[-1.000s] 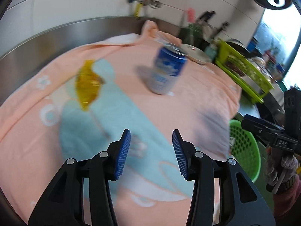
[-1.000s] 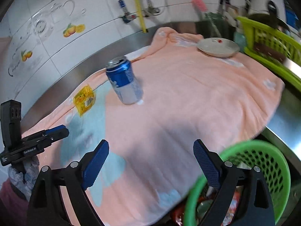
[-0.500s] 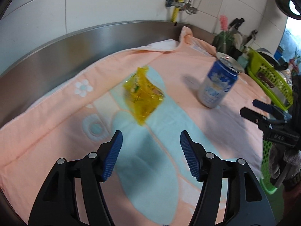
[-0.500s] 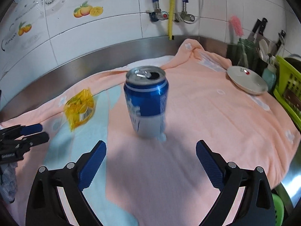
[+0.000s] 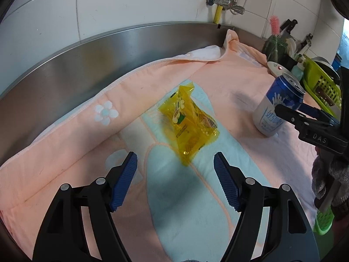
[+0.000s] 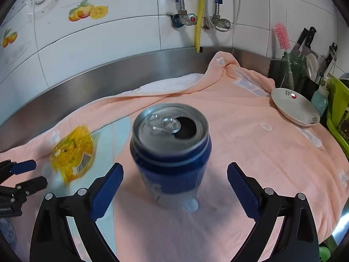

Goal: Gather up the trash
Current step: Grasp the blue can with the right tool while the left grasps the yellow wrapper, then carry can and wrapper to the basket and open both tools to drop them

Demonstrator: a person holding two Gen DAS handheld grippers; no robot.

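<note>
Left wrist view: my left gripper (image 5: 175, 170) hangs over the towel (image 5: 218, 83), jaws opening with nothing between them; the yellow wrapper (image 5: 189, 124) lies just beyond the tips.
Right wrist view: my right gripper (image 6: 174, 183) has its jaws spread wide on either side of the blue can (image 6: 172, 152), pads clear of its wall, so nothing is gripped.
Step in hand: I judge both are lining up to pick; I should pinch the can low on its body, squarely, and come down flat on the wrapper.
Wrapper: thin, crinkled, glossy film, lying loose; likely to slip or drag the cloth.
Can: smooth, rigid cylinder, upright, tab open.
Towel: soft peach terry with pale blue patches, covering the bench.
Further back: white dish (image 6: 294, 109), steel backsplash, tiled wall.
</note>
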